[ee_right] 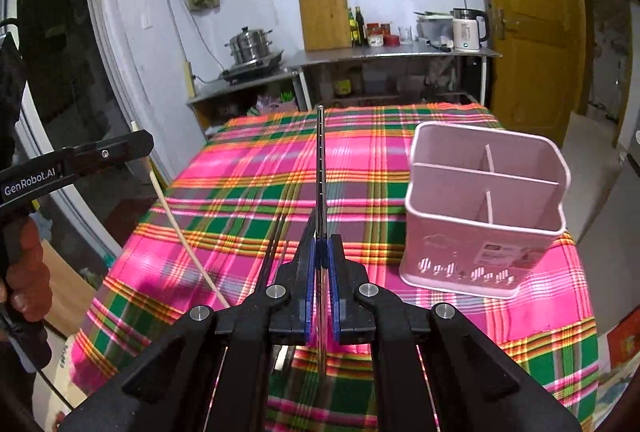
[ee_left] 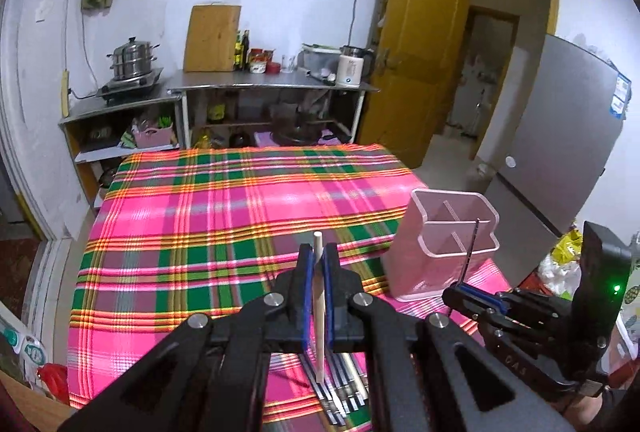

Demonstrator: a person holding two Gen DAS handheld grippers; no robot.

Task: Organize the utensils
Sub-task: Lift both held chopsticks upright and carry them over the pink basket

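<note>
A pale chopstick [ee_left: 319, 296] is clamped upright in the left gripper [ee_left: 318, 256], and a thin dark metal utensil [ee_right: 320, 168] is pinched in the right gripper [ee_right: 321, 252]; both are held above the plaid tablecloth [ee_left: 200, 200], short of the empty pink divided holder [ee_right: 486, 204]. More utensils [ee_left: 340, 396] are seen lying beneath the left gripper. Since each piece is gripped at one narrow point, rotation or slipping is judged possible, and a rim or divider strike could tip the holder.

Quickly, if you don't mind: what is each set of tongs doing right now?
Left tongs: closed on a pale wooden chopstick.
Right tongs: closed on a thin dark metal chopstick.
</note>
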